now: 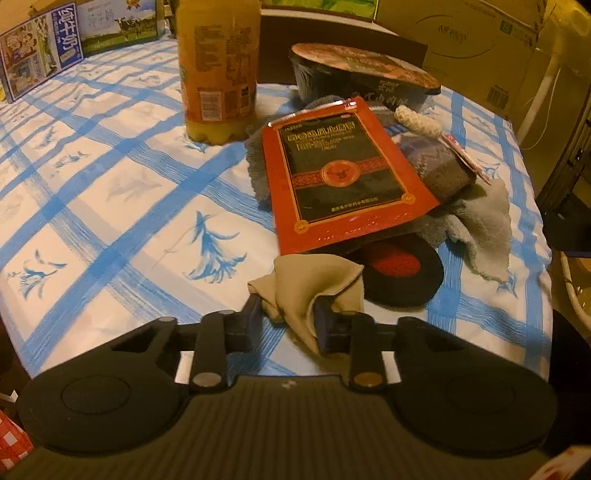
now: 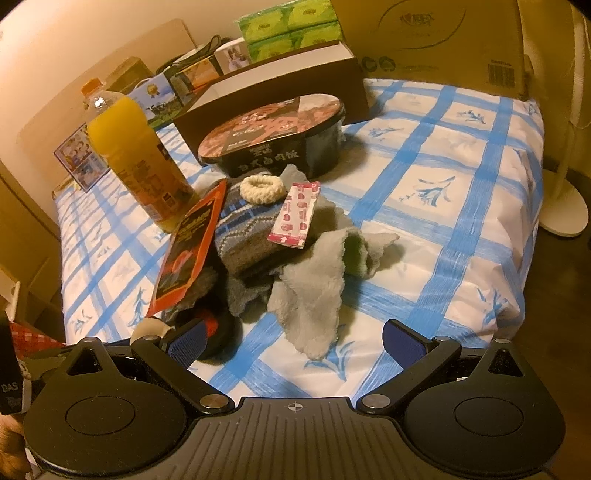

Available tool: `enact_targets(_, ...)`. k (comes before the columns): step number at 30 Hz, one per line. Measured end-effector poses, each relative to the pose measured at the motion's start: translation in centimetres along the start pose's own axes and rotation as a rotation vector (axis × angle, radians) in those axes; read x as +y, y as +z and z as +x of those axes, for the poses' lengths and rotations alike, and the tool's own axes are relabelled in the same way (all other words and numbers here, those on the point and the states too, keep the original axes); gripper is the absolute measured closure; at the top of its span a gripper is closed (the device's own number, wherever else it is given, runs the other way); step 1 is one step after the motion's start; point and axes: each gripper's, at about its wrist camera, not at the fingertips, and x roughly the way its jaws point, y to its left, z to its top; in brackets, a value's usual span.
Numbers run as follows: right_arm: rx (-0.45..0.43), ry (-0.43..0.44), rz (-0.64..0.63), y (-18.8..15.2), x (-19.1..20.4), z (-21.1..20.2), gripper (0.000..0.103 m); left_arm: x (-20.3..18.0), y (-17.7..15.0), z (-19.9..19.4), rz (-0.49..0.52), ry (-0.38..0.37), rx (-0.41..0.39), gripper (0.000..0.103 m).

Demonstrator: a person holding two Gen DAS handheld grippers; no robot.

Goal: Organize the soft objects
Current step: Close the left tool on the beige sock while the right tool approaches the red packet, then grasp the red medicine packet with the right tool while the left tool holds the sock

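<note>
2 hand-held grippers | left (image 1: 286,314) pinching crumpled tan cloth (image 1: 310,284) | right (image 2: 293,345) spread wide

Setting: a home room | Landmark: table under a blue-and-white checked plastic cloth (image 2: 424,206) | On it: orange juice bottle (image 2: 136,162), black instant-meal tub (image 2: 273,136) | Behind it: brown cardboard cartons (image 2: 436,33), green tissue packs (image 2: 291,26) | Beside it: white fan stand (image 2: 563,206)

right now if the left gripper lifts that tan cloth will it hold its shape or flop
Probably flop: the tan cloth is already bunched and creased where the left gripper pinches it. It looks thin, so likely light. Its corner lies against the black and red pad and may nudge it.
</note>
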Motion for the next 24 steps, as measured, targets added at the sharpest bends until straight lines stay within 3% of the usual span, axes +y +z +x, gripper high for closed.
enact_targets(6,-0.033,0.031,-0.014,-0.3,0.6,-0.4,0.003,0.0,-0.1,-2.4,0.013,0.030,-0.024,0.085)
enact_targets(15,-0.062,0.156,-0.103,0.7,3.4,0.7,0.034,1.1,0.4,-4.6,-0.010,0.086,-0.053,0.085)
enact_targets(24,-0.037,0.186,-0.136,2.4,5.9,5.5,0.058,2.4,2.4,-1.9,-0.032,0.099,-0.034,0.085)
